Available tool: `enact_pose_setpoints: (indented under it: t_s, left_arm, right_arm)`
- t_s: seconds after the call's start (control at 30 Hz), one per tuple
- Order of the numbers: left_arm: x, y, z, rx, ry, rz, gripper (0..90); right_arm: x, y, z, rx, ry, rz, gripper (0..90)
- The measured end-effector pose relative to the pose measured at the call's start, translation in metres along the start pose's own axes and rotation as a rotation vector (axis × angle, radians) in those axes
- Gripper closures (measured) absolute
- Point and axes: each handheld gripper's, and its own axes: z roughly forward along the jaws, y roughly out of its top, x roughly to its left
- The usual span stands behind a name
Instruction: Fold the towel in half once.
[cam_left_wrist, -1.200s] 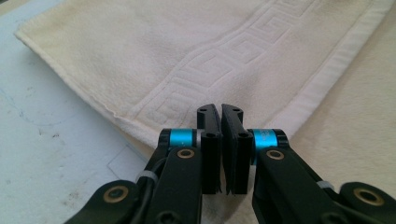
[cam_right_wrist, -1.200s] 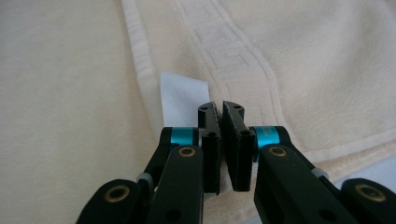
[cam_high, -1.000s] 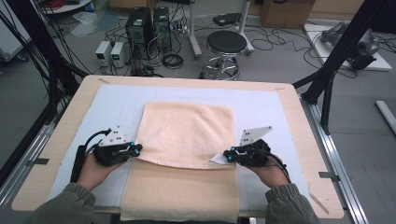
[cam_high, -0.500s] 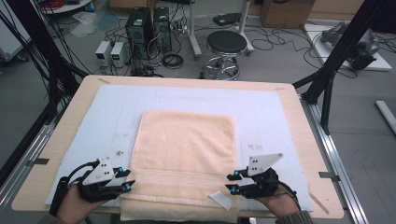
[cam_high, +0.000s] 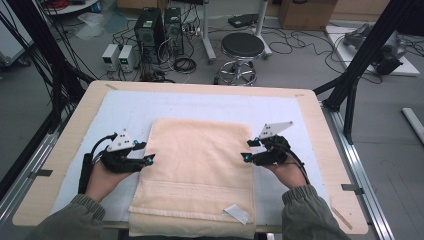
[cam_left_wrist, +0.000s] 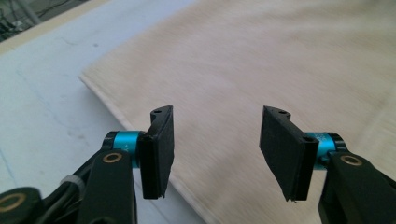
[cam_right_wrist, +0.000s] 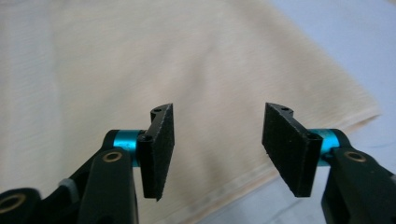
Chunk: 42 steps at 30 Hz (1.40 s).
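Along the left edge of the towel (cam_high: 197, 170), the left gripper (cam_high: 149, 159) is now hovering with its jaws spread wide and holding nothing; half a second ago it was down at the table's (cam_high: 65, 150) near edge, so it has come forward and up the towel's side. Seen from the left gripper view, the left gripper (cam_left_wrist: 215, 140) is straddling that cloth edge, the blue mat (cam_left_wrist: 42, 102) lying just beyond it. The towel itself is lying flat on the mat in the middle of the table, folded once, its near end hanging a little over the near edge with a white label (cam_high: 236, 213) showing at the near right corner. Over at the towel's right edge, the right gripper (cam_high: 246, 157) is doing the same, jaws well apart and empty, and in its own view the right gripper (cam_right_wrist: 217, 140) is sitting over the hem. To my eye the first fold is done and both hands are lining up at mid-length to pinch the sides for the next one.
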Motion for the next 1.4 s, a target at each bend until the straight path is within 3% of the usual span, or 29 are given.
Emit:
enact_pose_setpoints:
  t_s: [0.2, 0.33, 0.47, 0.67, 0.77, 0.83, 0.87, 0.9, 0.93, 1.0, 1.17, 1.3, 1.33, 1.4]
  left_arm:
    - [0.023, 0.014, 0.024, -0.001, 0.056, -0.029, 42.9]
    - [0.041, 0.019, 0.045, 0.011, 0.036, -0.108, 45.0]
    - [0.059, 0.020, 0.064, 0.064, 0.079, -0.145, 47.7]
    - [0.076, 0.011, 0.089, 0.104, 0.109, -0.179, 42.8]
    - [0.079, 0.002, 0.100, 0.151, 0.095, -0.197, 40.4]
    - [0.082, -0.001, 0.103, 0.133, 0.078, -0.229, 41.2]
    - [0.081, -0.001, 0.103, 0.123, 0.066, -0.228, 45.6]
    - [0.081, 0.000, 0.103, 0.114, 0.037, -0.218, 54.7]
    - [0.080, 0.000, 0.104, 0.110, 0.017, -0.215, 66.8]
    - [0.076, 0.003, 0.106, 0.111, 0.026, -0.196, 81.0]
    - [0.080, 0.014, 0.101, 0.134, 0.109, -0.168, 84.2]
    - [0.091, 0.040, 0.090, 0.073, 0.169, -0.161, 84.3]
    - [0.094, 0.049, 0.086, 0.067, 0.186, -0.148, 84.3]
    - [0.101, 0.068, 0.080, 0.032, 0.206, -0.136, 84.3]
  right_arm:
    - [-0.022, 0.017, 0.012, 0.019, -0.056, 0.001, 38.3]
    - [-0.037, 0.018, 0.021, 0.022, -0.102, 0.032, 36.5]
    - [-0.053, 0.010, 0.033, 0.047, -0.131, 0.062, 35.0]
    - [-0.073, 0.000, 0.051, 0.084, -0.132, 0.115, 33.4]
    - [-0.078, -0.002, 0.060, 0.086, -0.126, 0.126, 33.7]
    - [-0.081, -0.006, 0.066, 0.094, -0.096, 0.152, 37.1]
    - [-0.082, -0.007, 0.066, 0.084, -0.092, 0.165, 43.4]
    - [-0.083, -0.006, 0.066, 0.078, -0.076, 0.169, 56.2]
    - [-0.084, -0.006, 0.066, 0.073, -0.022, 0.160, 68.7]
    - [-0.081, -0.001, 0.068, 0.085, 0.010, 0.119, 79.7]
    - [-0.086, 0.023, 0.072, 0.099, -0.048, 0.100, 83.0]
    - [-0.095, 0.047, 0.066, 0.040, -0.087, 0.116, 83.5]
    - [-0.096, 0.054, 0.063, 0.034, -0.117, 0.083, 83.5]
    - [-0.101, 0.070, 0.056, 0.018, -0.132, 0.080, 83.5]
